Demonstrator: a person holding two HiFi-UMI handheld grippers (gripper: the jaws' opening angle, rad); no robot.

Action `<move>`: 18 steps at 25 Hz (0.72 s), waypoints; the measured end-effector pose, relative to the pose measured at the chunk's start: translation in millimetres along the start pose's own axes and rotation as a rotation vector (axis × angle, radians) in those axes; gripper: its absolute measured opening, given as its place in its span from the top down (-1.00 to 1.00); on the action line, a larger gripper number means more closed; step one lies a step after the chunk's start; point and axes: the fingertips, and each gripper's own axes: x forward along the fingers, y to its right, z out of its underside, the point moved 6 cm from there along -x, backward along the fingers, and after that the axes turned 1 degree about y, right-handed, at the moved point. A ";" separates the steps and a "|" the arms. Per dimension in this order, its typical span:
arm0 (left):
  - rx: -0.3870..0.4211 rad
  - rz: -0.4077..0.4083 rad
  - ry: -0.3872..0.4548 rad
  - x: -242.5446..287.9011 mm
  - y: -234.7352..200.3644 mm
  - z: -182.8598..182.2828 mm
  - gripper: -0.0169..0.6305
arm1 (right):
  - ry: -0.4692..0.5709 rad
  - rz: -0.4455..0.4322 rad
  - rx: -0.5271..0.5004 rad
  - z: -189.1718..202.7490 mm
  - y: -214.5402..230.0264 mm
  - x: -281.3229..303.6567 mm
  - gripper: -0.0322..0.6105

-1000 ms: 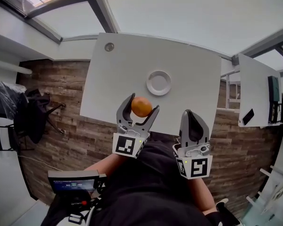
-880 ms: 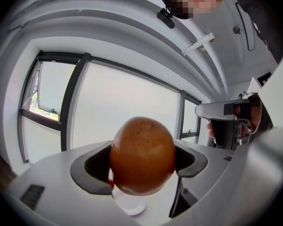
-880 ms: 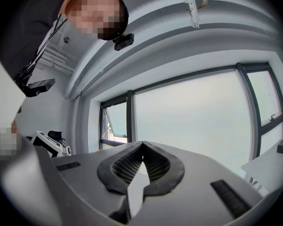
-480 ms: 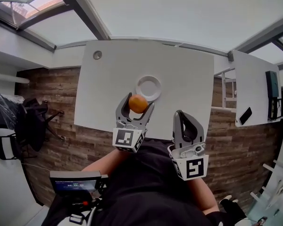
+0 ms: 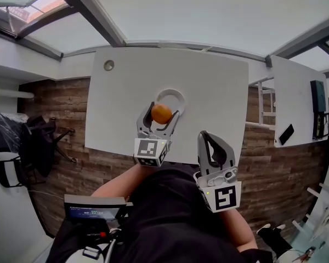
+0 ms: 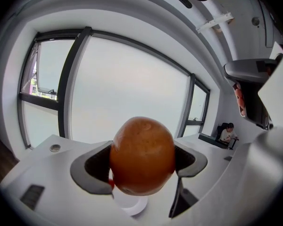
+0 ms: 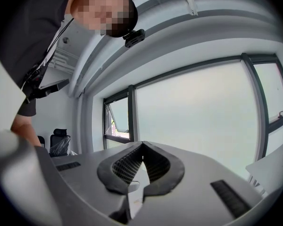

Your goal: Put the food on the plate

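Note:
An orange (image 5: 161,114) is held between the jaws of my left gripper (image 5: 158,115), which is shut on it. It hangs over the near rim of a small white plate (image 5: 174,98) on the white table (image 5: 208,92). In the left gripper view the orange (image 6: 142,155) fills the gap between the jaws, and a bit of the plate (image 6: 130,204) shows beneath it. My right gripper (image 5: 211,141) is shut with nothing in it, held at the table's near edge, right of the left one. In the right gripper view its fingertips (image 7: 142,158) touch.
A round grommet (image 5: 108,65) sits at the table's far left corner. A second white desk (image 5: 296,103) with dark devices stands to the right. Black chairs (image 5: 22,141) are on the wooden floor at left. A person sits at a far desk (image 6: 228,134).
My left gripper has carried the orange forward, from before the table's near edge to over the plate's near rim. The right gripper stayed shut near the table edge.

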 end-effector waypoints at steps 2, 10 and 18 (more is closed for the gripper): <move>0.006 -0.004 -0.012 4.0 -3.3 4.4 -0.19 | -0.002 0.001 -0.003 -0.3 -0.6 1.7 0.88; 0.046 0.006 -0.081 19.7 -11.9 17.0 -0.19 | -0.010 0.003 -0.005 2.0 -1.9 6.2 0.88; 0.080 0.011 -0.153 36.9 -23.8 54.0 -0.19 | -0.023 0.022 -0.011 3.3 -1.6 7.0 0.88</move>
